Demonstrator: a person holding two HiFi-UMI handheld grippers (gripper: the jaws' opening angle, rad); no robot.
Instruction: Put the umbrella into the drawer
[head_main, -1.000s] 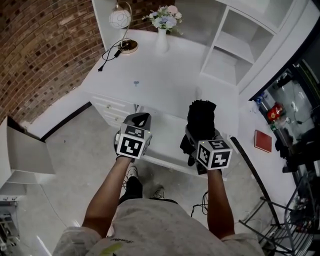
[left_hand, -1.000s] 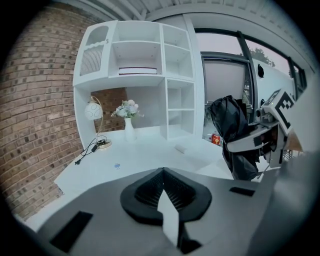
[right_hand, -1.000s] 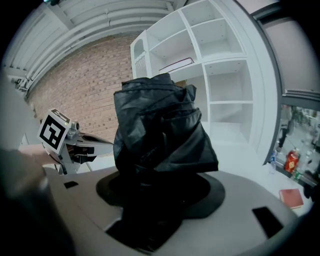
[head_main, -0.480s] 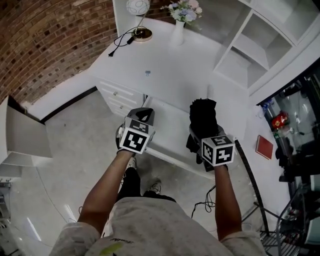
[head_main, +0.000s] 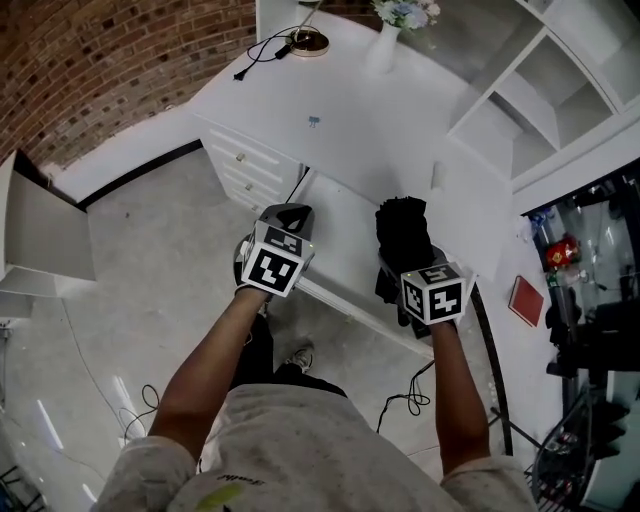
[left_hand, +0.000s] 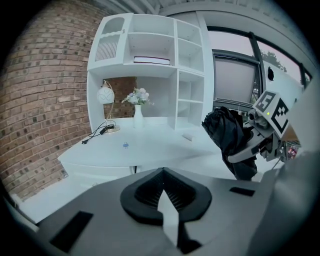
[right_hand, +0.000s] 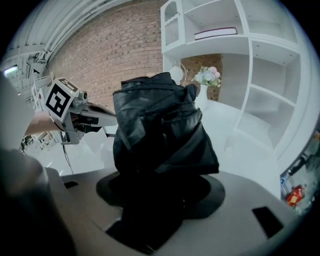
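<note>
Step in hand, as we judge it: carrying to the drop. The right gripper (head_main: 405, 275) has its jaws clamped on the folded black umbrella (head_main: 402, 230), whose loose fabric bulges out above them in the right gripper view. From the head view the umbrella hangs over the right part of the open white drawer (head_main: 345, 235); we cannot tell whether it touches the drawer floor.

The left gripper (head_main: 288, 215) has its jaws together with nothing between them, and sits at the drawer's left front corner.

Next move, in our estimate: lower the umbrella, lay it flat inside and let go. The drawer looks shallow, so the bunched fabric may ride above the rim.

Around: the desk (head_main: 340, 110) carries a lamp (head_main: 308, 40) with its cable (head_main: 262, 55) and a vase (head_main: 383, 52), all well apart from the drawer. The shelf unit (head_main: 540, 90) stands to the right. Nothing lies in the drawer where we can see.
</note>
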